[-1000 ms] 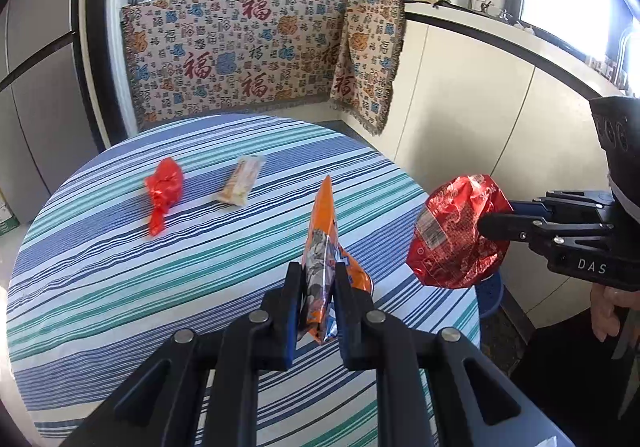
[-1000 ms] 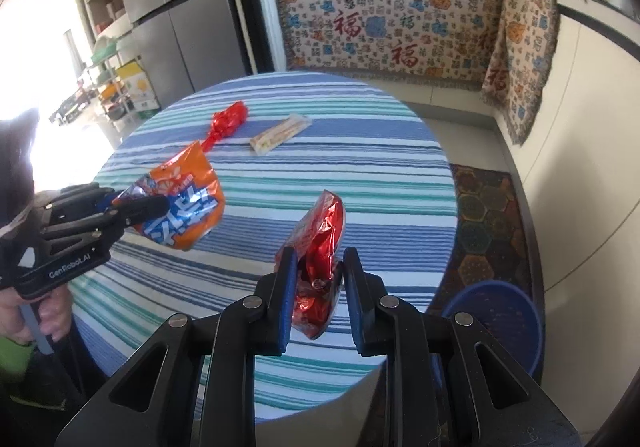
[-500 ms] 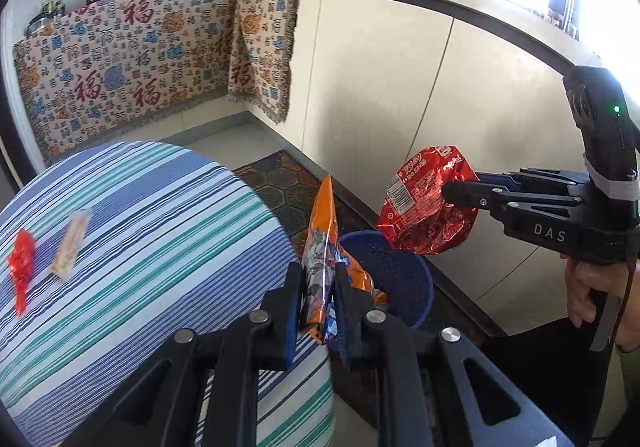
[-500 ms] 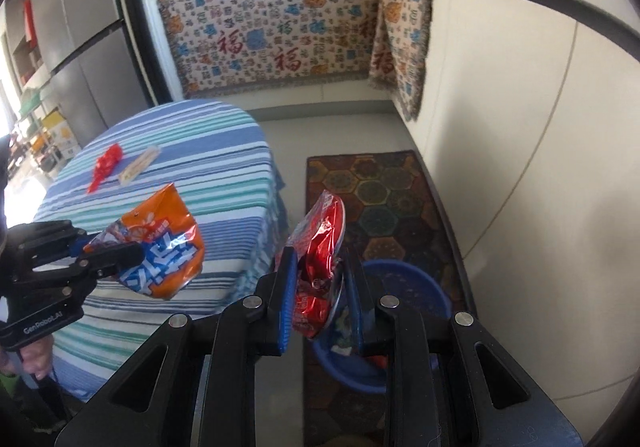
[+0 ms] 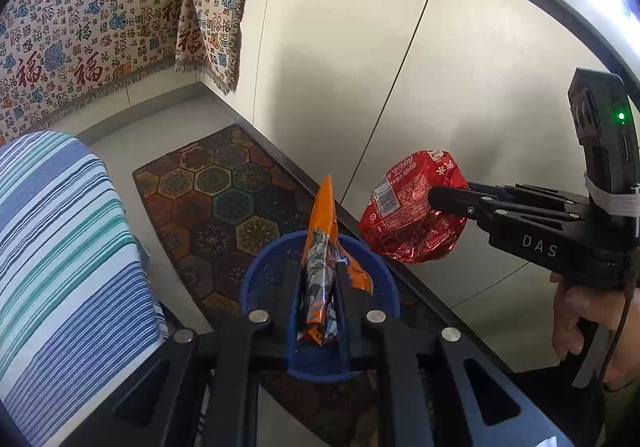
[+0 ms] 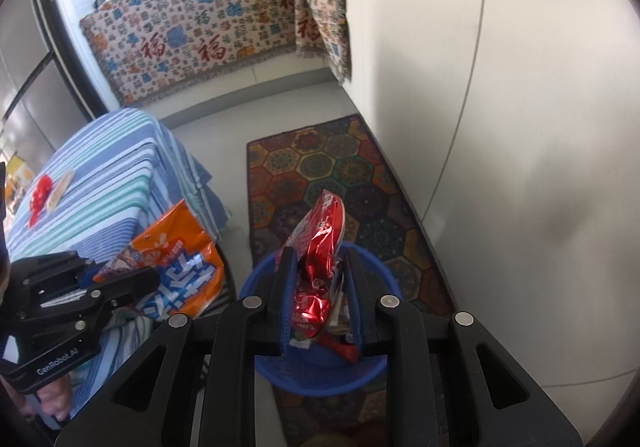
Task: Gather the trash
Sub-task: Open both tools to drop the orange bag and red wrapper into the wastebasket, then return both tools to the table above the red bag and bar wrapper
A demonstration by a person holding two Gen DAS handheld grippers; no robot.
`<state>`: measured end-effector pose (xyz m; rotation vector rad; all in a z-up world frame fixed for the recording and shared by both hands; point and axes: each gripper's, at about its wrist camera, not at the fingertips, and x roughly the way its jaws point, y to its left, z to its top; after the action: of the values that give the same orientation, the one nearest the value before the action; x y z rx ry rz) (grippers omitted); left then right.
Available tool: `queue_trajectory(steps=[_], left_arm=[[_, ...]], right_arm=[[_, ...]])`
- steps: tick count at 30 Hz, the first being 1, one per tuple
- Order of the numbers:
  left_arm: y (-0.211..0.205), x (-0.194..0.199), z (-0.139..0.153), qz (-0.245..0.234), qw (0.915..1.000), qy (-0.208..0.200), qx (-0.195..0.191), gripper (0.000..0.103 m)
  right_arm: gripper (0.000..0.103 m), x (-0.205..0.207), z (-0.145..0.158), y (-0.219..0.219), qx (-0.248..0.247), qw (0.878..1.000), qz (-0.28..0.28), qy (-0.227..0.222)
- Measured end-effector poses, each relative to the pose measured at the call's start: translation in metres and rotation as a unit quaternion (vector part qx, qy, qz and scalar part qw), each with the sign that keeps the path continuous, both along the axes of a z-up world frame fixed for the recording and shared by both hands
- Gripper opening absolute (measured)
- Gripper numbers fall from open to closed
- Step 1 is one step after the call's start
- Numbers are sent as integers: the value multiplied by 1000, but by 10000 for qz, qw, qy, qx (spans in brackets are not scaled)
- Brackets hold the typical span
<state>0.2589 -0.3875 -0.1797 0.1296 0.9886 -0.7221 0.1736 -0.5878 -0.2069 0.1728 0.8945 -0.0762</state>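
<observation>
My left gripper (image 5: 319,275) is shut on an orange snack bag (image 5: 320,247), held edge-on above the blue bin (image 5: 256,279) on the floor. In the right wrist view that same orange snack bag (image 6: 180,267) hangs from the left gripper (image 6: 136,279) beside the table. My right gripper (image 6: 320,259) is shut on a crumpled red foil bag (image 6: 320,243) directly over the blue bin (image 6: 320,379), which holds some wrappers. From the left wrist view the red foil bag (image 5: 416,211) and right gripper (image 5: 440,199) hover right of the bin.
The striped round table (image 6: 100,175) stands at left, with a red wrapper (image 6: 40,195) and a pale wrapper (image 6: 60,187) on it. A patterned rug (image 5: 224,191) lies under the bin along the cream cabinet fronts (image 5: 360,67). A hand (image 5: 580,311) grips the right tool.
Both grippers have swung from over the table to the right and down, carrying their bags over the blue bin on the floor. Neither grip has changed.
</observation>
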Motion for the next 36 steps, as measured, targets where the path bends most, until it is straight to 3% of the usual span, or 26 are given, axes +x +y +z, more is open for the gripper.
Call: queue_trajectory(steps=[8, 10, 12, 16, 18, 21, 26, 32, 36], left_arm=[[-34, 15, -28, -175, 9996, 206, 118, 19], [-41, 18, -37, -227, 9991, 323, 163, 39], [-46, 18, -41, -246, 9991, 343, 91, 47], [-43, 13, -40, -193, 9994, 288, 62, 47], [-40, 10, -38, -103, 9996, 257, 80, 48], [-22, 0, -24, 52, 9998, 196, 52, 49], [23, -30, 5, 236, 9997, -40, 1, 56], [111, -67, 22, 765, 9962, -344, 237, 63], [181, -74, 18, 1338, 9879, -484, 613, 63]], right_arm=[[26, 10, -17, -24, 505, 9986, -134, 113], [38, 13, -21, -30, 705, 9973, -178, 131], [44, 12, -20, -32, 712, 9972, -199, 119], [46, 7, -16, -31, 592, 9979, -262, -1], [57, 6, -14, -30, 475, 9984, -320, -44], [78, 2, -9, -25, 167, 9989, -414, -132], [93, 0, 0, -10, -236, 9983, -447, -307], [94, -2, 13, 32, -625, 9957, -153, -672], [94, -2, 17, 83, -656, 9942, 274, -812]])
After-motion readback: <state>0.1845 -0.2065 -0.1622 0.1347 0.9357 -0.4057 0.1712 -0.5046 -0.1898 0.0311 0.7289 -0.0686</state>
